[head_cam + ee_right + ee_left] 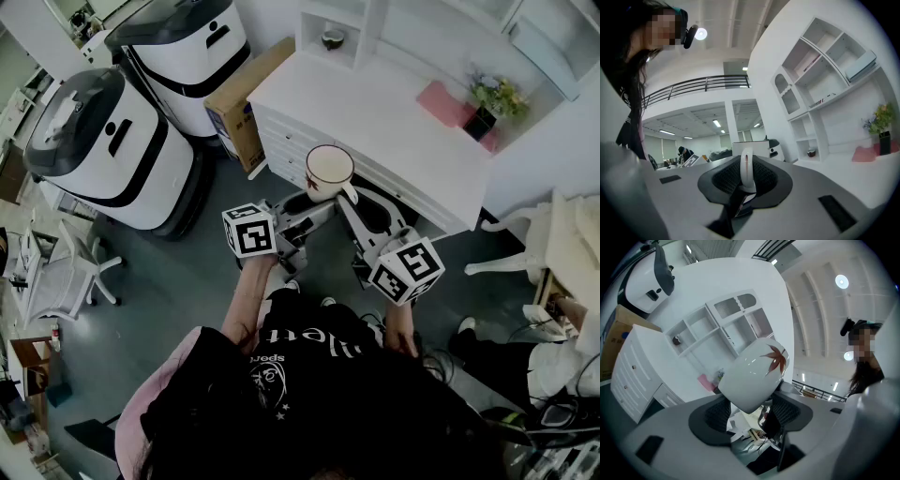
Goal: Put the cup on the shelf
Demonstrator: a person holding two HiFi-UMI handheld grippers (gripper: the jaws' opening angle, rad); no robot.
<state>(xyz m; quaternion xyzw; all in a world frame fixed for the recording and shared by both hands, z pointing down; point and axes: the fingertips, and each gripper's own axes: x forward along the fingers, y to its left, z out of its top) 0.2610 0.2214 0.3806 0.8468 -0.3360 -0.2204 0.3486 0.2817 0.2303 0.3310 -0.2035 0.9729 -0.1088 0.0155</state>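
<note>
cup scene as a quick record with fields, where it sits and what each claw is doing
cup: white with a red leaf print, held in the air in front of the white cabinet
right claw: shut on the handle
left claw: open wide, cup body between its jaws, no clear squeeze
shelf: above the cabinet top, cup not on it yet

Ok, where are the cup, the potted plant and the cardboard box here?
cup (328,167): head view, inside of its bowl.
potted plant (497,94): head view, on its leaves.
cardboard box (251,75): head view, on its top face.
</note>
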